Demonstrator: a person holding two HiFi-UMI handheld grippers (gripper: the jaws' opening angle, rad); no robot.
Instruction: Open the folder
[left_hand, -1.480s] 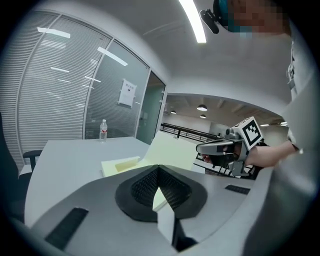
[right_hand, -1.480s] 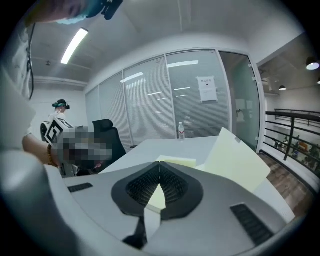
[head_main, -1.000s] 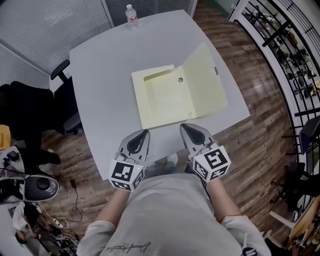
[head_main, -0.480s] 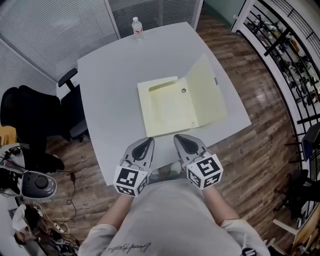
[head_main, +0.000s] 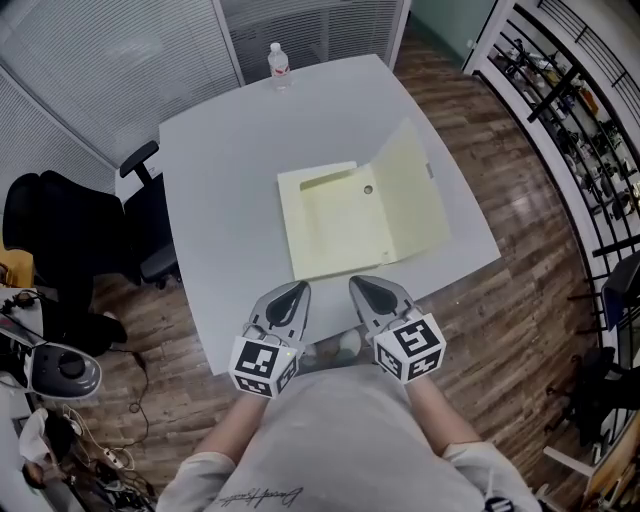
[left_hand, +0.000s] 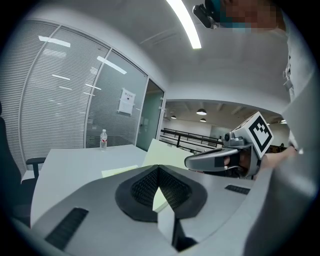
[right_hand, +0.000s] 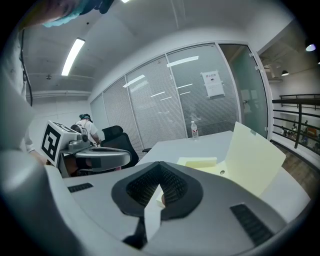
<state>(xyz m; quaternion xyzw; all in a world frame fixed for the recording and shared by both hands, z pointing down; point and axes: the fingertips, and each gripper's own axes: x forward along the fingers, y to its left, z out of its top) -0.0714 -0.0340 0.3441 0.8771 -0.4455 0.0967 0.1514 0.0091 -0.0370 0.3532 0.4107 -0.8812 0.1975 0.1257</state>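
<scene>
A pale yellow cardboard folder (head_main: 335, 225) lies open near the middle of the light grey tabletop (head_main: 225, 160). Its base is flat and its right-hand cover is tilted up off the surface rather than lying flat (in the right gripper view that cover leans as a slanted sheet). A small round mark shows on the inner base, close to the fold.

The person's left tongs (head_main: 294, 291) and right tongs (head_main: 361, 286) hang side by side over the near edge of the tabletop. They are just short of the folder's near edge, apart from it, and both point towards it. In each gripper's own view the ribbed black pads meet at the tips with nothing caught between them, so both tongs are closed and empty.

A clear plastic water bottle (head_main: 279, 62) stands upright at the far edge of the tabletop, well apart from the folder. A black office chair (head_main: 150, 215) sits at the tabletop's left side, on the brown wooden floor (head_main: 520, 230).
</scene>
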